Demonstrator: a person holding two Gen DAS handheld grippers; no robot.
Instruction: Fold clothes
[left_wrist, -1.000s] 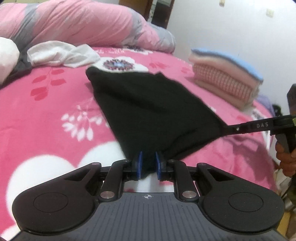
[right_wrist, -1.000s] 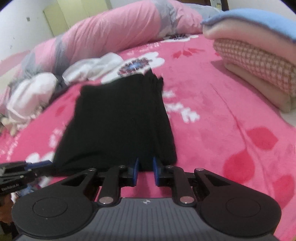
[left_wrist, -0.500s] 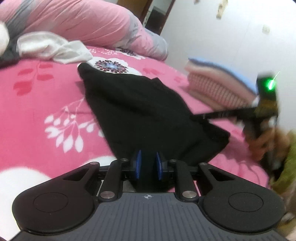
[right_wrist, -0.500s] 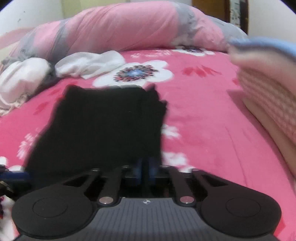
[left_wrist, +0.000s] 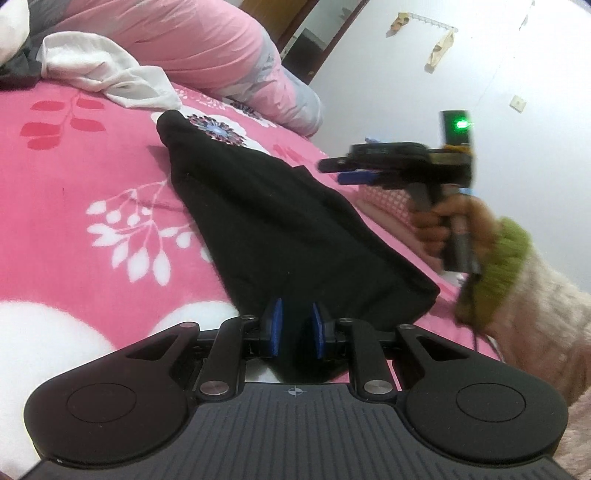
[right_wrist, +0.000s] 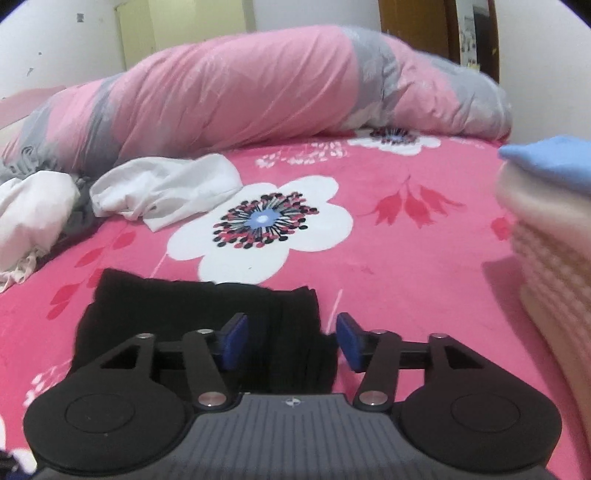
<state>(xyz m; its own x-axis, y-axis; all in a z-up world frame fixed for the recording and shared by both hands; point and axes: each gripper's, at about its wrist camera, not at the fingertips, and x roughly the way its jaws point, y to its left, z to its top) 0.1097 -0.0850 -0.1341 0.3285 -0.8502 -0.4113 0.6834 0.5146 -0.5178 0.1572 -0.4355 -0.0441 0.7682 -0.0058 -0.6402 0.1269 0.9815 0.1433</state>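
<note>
A black garment (left_wrist: 288, 229) lies lengthwise on the pink floral bed cover (left_wrist: 74, 192), narrowing toward my left gripper (left_wrist: 296, 328). That gripper is shut on the garment's near edge, with cloth bunched between its blue pads. My right gripper (right_wrist: 291, 341) hovers over the far end of the black garment (right_wrist: 207, 306). Its jaws are opening, and the pads stand apart from the cloth below them. In the left wrist view the right gripper (left_wrist: 332, 168) is held above the garment's right side by a hand in a green-cuffed sleeve.
A stack of folded clothes (right_wrist: 554, 240) with a blue top layer stands at the right. A crumpled white garment (right_wrist: 162, 188) and more white laundry lie at the back left. A rolled pink and grey duvet (right_wrist: 258, 85) runs along the far side of the bed.
The right gripper let go of the garment's corner, opened and travelled across above the cloth. That corner now lies on the bed. The left gripper sank a little, still gripping.
</note>
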